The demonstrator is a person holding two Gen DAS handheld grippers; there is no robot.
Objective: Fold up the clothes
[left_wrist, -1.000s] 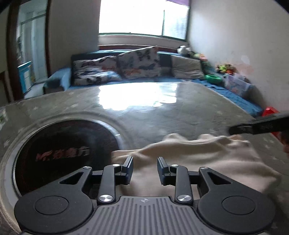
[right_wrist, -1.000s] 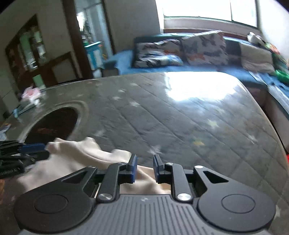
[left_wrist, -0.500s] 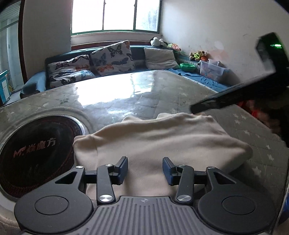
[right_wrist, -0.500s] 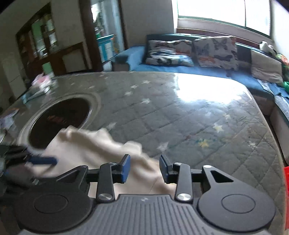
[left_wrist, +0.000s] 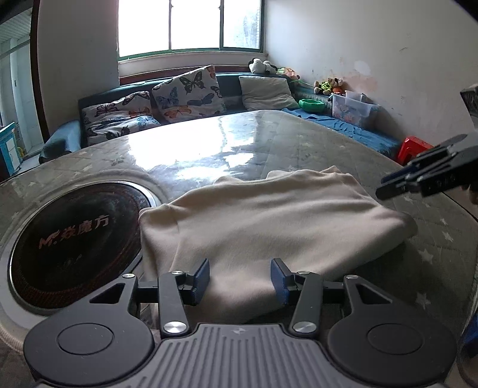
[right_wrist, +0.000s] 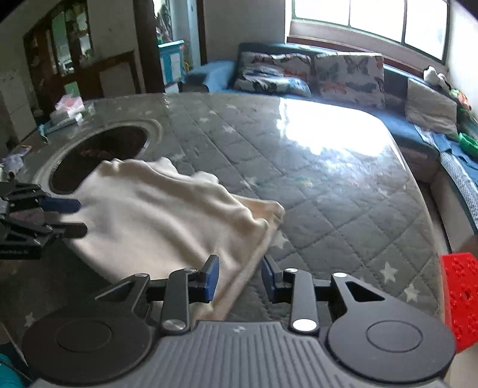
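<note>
Both grippers have drawn back and up from the cream garment [left_wrist: 269, 226] since a second ago, and their jaws, then nearly together at the cloth, now stand spread with nothing between them; the garment lies folded into a rough rectangle on the grey quilted, star-printed table cover [right_wrist: 313, 191], its left edge overlapping the rim of the round black inset [left_wrist: 71, 235] with reddish lettering; its far edge is rumpled, and one corner juts toward the middle of the table in the right wrist view; the left gripper [left_wrist: 240, 279] hangs over the near edge of the cloth, fingers apart and not touching it as far as can be seen; the right gripper [right_wrist: 240, 279] hovers above the garment's right border, equally open; beyond the table stand a blue sofa [right_wrist: 397, 89] with butterfly cushions [left_wrist: 188, 91], a bright window [left_wrist: 191, 25], and a red stool [left_wrist: 413, 147] by the wall.
</note>
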